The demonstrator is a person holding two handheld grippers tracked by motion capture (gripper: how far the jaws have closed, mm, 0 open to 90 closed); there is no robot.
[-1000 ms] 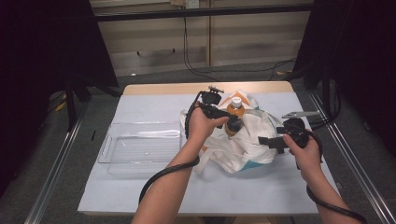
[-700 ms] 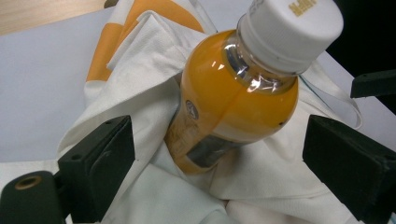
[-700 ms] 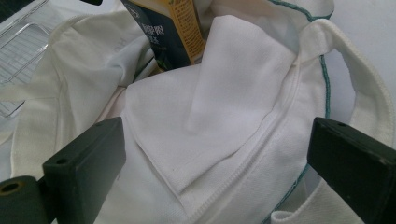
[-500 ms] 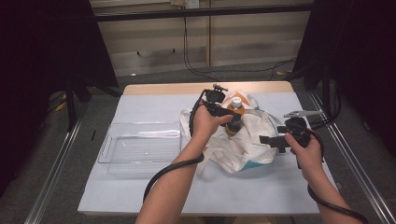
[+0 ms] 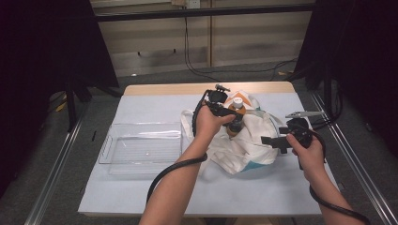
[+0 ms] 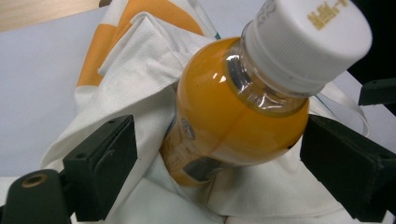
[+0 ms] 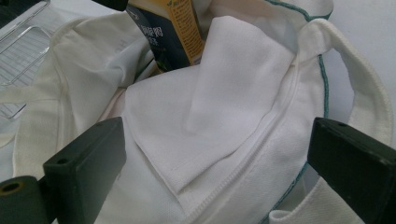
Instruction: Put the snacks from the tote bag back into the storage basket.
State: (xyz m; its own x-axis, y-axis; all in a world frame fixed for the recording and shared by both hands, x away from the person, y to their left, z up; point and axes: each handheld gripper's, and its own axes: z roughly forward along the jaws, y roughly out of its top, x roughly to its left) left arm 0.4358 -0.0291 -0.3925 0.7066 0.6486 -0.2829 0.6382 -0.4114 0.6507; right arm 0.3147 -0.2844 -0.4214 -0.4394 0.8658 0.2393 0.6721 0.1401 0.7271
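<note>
Left gripper view | bottle (image 6: 224, 121) base hidden in bag (image 6: 140, 51) | left tool (image 6: 229, 172) jaws apart

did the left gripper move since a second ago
Yes, slightly: the left gripper has shifted right, away from the clear plastic tray, over the orange juice bottle.

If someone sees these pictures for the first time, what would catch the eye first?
Probably the bottle of orange juice with its white cap, standing out of the white cloth bag right of the table's middle, between the open jaws of the left gripper. Next, the clear plastic tray left of the bag, and the right gripper, open at the bag's rim.
</note>
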